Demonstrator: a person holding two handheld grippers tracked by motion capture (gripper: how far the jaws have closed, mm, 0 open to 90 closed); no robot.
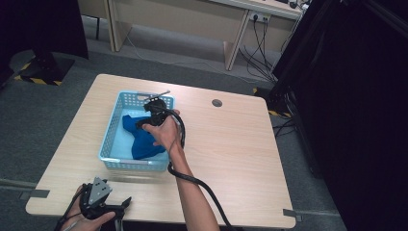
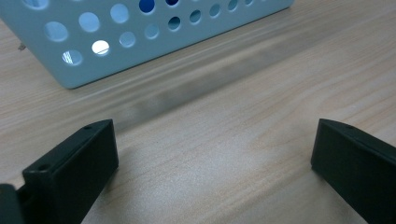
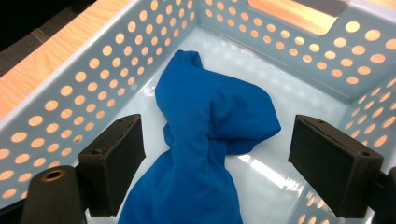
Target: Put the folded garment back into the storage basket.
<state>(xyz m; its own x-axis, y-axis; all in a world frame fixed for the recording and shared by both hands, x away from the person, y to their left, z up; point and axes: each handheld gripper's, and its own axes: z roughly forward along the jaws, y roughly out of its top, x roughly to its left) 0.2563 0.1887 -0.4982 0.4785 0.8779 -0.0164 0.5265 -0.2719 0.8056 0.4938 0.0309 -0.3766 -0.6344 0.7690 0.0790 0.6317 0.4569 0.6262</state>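
One light blue perforated basket [image 1: 111, 139] stands on the wooden table [image 1: 231, 149], left of the table's centre, with its long axis running near to far. Its walls are pierced with rows of round holes, and a handle slot is cut into the far end wall.

Contents: a single blue cloth [image 1: 140, 139], crumpled and twisted. In the right gripper view the cloth [image 3: 205, 135] lies on the basket [image 3: 70, 93] floor as an elongated bundle. Its long axis follows the basket's long axis, with a narrower twisted end pointing toward the far wall and a broader mass toward the near end. The cloth lies partly against the floor centre; bare floor shows on both sides of it.

Right gripper [image 1: 153, 113]: held over the basket, above the far part of the cloth. In its own view the right gripper [image 3: 212, 163] has both jaws spread wide, one on each side of the cloth bundle. Whether either jaw touches the cloth cannot be determined.

Left gripper [image 1: 108, 204]: held at the near left edge of the table, near side of the basket and apart from it. In its own view the left gripper [image 2: 212, 158] has both jaws spread wide with bare table surface [image 2: 233, 140] between them. The near wall of the basket [image 2: 140, 42] shows beyond the jaws, with blue visible through some holes.
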